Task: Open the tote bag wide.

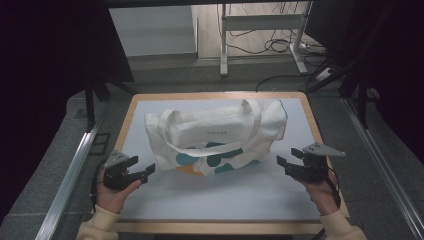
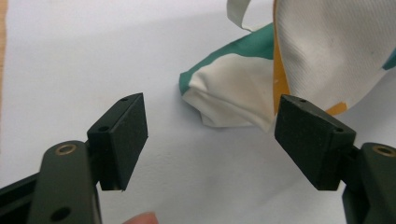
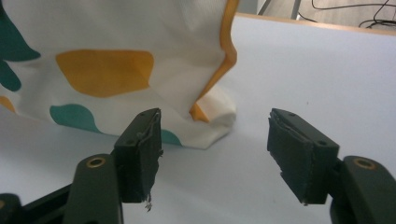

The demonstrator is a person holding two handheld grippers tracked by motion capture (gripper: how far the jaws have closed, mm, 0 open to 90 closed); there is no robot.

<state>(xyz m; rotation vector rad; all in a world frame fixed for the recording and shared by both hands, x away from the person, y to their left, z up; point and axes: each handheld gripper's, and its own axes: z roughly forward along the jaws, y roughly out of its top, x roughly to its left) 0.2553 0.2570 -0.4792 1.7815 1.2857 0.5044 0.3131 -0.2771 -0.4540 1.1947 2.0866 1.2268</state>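
1. two grippers flank a cream canvas tote bag (image 1: 217, 137) that lies on its side on the white mat (image 1: 225, 195) of the wooden table (image 1: 127, 117); its bottom, printed with teal and orange blobs, faces the person, and its handles (image 1: 252, 125) lie draped over the upper face.
2. the left gripper (image 1: 143, 170) sits just off the bag's near left corner (image 2: 219, 100). its jaws stand open with nothing between them, and in the left gripper view that folded corner lies ahead of the pads, apart from them.
3. the right gripper (image 1: 283, 162) sits just off the near right corner (image 3: 212, 123), jaws likewise open and empty, with the corner ahead and a little toward its left pad.
4. the step in hand looks like a two-sided pinch of the bottom corners. to do it well, i would centre each corner between the pads before closing, since the right one looks off-centre.
5. go deep enough to catch the folded seam, not just loose cloth, which would likely slip.
6. close both sides together and lift evenly, so the bag does not twist or drag on the mat.
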